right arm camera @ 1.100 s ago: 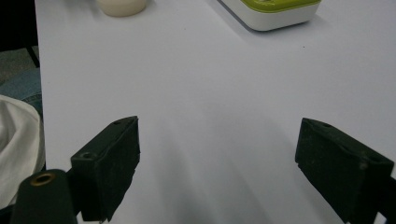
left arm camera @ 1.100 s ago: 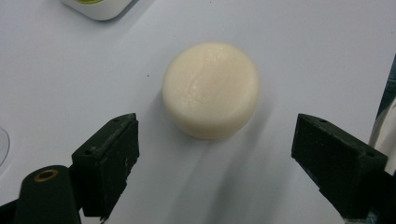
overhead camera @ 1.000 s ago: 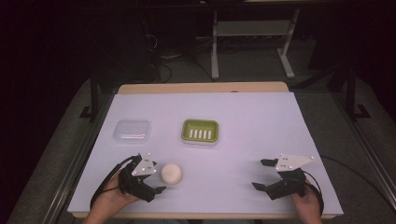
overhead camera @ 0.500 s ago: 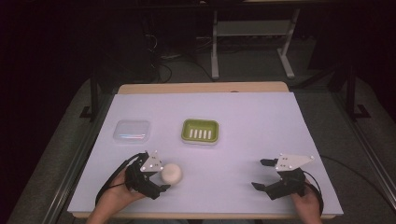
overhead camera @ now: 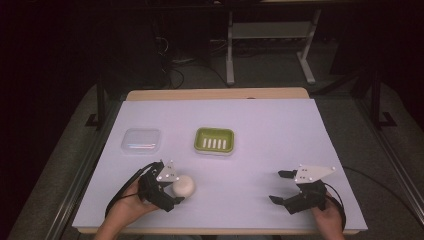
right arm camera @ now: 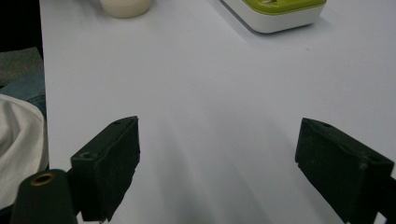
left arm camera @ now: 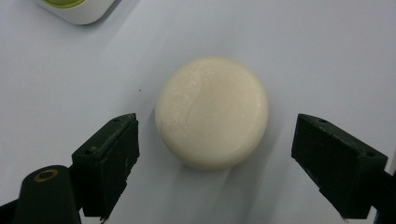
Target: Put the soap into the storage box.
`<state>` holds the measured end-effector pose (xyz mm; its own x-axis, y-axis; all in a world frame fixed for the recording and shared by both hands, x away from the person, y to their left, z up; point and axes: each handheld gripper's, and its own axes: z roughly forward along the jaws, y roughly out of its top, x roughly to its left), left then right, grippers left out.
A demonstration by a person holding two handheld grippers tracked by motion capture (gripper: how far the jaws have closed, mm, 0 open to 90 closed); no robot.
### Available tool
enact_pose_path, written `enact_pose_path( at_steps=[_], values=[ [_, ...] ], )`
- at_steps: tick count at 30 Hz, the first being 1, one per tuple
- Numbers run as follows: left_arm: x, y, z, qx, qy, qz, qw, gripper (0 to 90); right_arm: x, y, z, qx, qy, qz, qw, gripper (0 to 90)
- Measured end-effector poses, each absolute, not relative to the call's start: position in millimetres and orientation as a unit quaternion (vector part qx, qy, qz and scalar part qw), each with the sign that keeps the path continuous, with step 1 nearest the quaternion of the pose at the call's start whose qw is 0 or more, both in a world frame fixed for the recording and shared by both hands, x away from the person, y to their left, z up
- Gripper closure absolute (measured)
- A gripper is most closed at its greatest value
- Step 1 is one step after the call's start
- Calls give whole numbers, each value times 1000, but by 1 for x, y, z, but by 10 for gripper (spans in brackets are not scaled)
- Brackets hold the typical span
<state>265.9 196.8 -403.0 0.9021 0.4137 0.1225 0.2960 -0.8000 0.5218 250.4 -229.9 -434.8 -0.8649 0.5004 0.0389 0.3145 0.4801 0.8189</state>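
Two grippers sit low over the white table (overhead camera: 260, 140), each held in a person's hand; the left gripper (left arm camera: 215, 154) has its jaws spread wide, and the round cream soap bar (left arm camera: 212, 112) lies flat on the table between them and slightly ahead of their tips, with a clear gap to each jaw, so nothing is clamped; in the high view the same soap bar (overhead camera: 183, 186) rests just beside the left gripper (overhead camera: 172, 192), on its forward right side; a corner of the green soap dish (left arm camera: 77, 7) shows ahead of that gripper and off to its left; the right gripper (right arm camera: 217, 163) also stands with its jaws wide apart over bare table, holding nothing; ahead of it lies the green soap dish (right arm camera: 275, 11), and farther to its left the soap bar (right arm camera: 125, 7); a clear lidded box (overhead camera: 142, 140) sits beyond the left gripper, beside the dish.
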Motion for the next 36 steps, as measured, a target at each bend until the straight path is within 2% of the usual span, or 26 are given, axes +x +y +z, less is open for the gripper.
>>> enact_pose_path(
  at_steps=[36],
  values=[
    [285, 173, -423, 955, 200, 85, 203, 157, 250, -228, -435, 233, 855, 452, 101, 131]
  ],
)
